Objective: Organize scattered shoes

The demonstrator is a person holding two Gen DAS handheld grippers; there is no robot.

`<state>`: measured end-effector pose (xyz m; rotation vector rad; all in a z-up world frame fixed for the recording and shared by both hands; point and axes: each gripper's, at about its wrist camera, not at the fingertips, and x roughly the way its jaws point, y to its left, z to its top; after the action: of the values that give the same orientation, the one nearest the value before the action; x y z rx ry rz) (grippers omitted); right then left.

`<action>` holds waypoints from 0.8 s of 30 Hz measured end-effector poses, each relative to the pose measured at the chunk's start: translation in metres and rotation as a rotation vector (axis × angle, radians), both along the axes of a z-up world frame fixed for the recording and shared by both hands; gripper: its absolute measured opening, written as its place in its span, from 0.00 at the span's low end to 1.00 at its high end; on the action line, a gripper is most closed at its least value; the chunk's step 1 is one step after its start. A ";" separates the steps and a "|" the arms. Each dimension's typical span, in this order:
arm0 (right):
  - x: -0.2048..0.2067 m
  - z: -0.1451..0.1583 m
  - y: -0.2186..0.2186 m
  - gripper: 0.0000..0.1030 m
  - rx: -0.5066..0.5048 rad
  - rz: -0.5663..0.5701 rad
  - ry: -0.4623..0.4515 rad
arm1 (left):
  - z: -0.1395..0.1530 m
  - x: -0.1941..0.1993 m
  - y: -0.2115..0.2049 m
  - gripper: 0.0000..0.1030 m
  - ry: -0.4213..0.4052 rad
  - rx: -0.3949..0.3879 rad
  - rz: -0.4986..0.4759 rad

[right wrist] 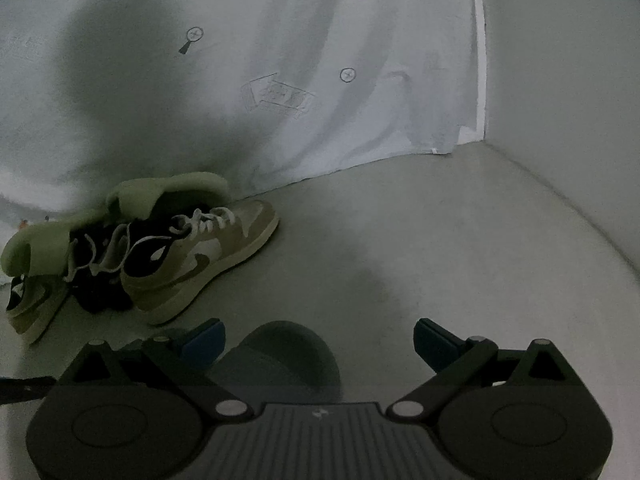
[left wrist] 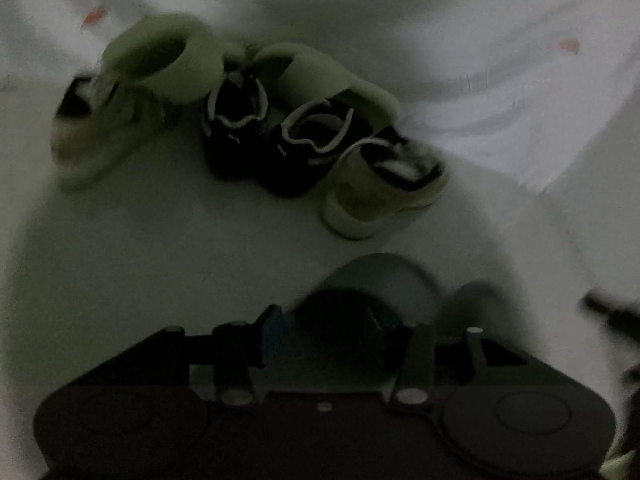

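Left gripper hovering low over floor, blue pads half-apart, gripping nothing | right gripper spread wide, empty | shoes lying clustered against cloth: tan suede sneakers, black pair between, fuzzy green slippers behind.

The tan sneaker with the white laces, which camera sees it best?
The right wrist view: the tan sneaker shows its whole side and laces, sharp. The left wrist view shows it only from the heel end, dark and blurry.
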<state>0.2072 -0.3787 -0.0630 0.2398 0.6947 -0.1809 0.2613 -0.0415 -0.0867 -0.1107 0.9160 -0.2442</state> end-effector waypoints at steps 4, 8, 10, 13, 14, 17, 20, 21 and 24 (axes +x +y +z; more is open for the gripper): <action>0.000 0.000 -0.003 0.97 0.001 -0.001 0.005 | -0.024 0.012 0.002 0.45 0.009 0.016 -0.111; 0.001 -0.001 -0.001 0.97 0.000 0.000 0.010 | -0.039 0.019 0.000 0.38 0.043 -0.032 -0.151; 0.002 -0.001 0.000 0.97 -0.002 0.003 0.013 | -0.039 0.023 0.004 0.29 0.097 -0.092 -0.125; 0.003 -0.002 0.002 0.97 -0.001 0.009 0.020 | -0.042 0.024 0.008 0.18 0.186 -0.197 -0.109; 0.003 -0.003 0.002 0.97 -0.001 0.012 0.021 | -0.045 0.022 0.008 0.15 0.221 -0.240 -0.119; 0.003 -0.002 0.006 0.97 -0.009 0.024 0.022 | -0.049 0.002 -0.010 0.16 0.216 -0.221 -0.152; 0.002 -0.003 0.007 0.97 -0.015 0.026 0.024 | -0.046 -0.010 -0.025 0.16 0.214 -0.211 -0.206; 0.002 -0.003 0.007 0.97 -0.014 0.025 0.025 | -0.046 -0.011 -0.027 0.16 0.213 -0.218 -0.210; 0.002 -0.003 0.006 0.97 -0.014 0.027 0.025 | -0.043 -0.012 -0.031 0.17 0.193 -0.203 -0.223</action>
<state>0.2089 -0.3723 -0.0655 0.2149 0.7214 -0.1636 0.2491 -0.0722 -0.1296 -0.2225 1.0953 -0.5413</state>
